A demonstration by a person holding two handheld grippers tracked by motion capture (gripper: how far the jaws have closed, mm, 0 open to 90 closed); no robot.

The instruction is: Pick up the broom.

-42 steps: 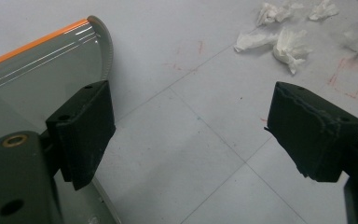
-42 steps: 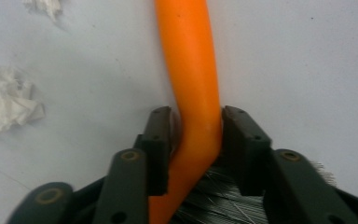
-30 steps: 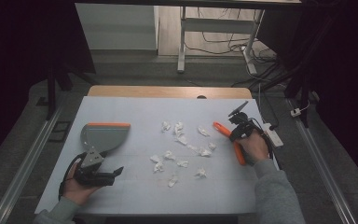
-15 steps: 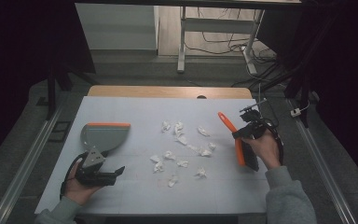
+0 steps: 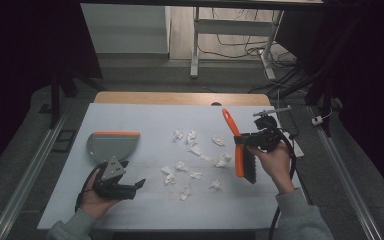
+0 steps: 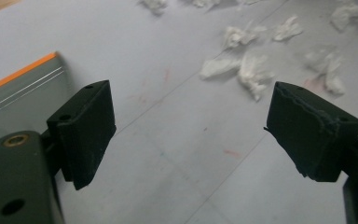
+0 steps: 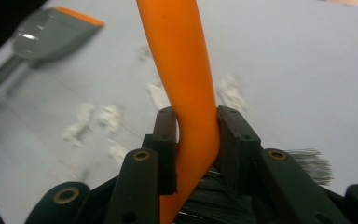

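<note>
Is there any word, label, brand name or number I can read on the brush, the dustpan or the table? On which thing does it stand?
None: no readable text on the brush, the dustpan or the table. The paper scraps also carry no print that can be made out.

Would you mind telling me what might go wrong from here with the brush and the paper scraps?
1. The right tongs pinch the brush on its narrow orange handle, so it may twist or slip once the bristles press on the table.
2. The paper scraps lie loosely spread; a hard sweep could scatter them past the dustpan.
3. The left tongs are open and not on the dustpan, so it could slide when scraps hit it.
</note>
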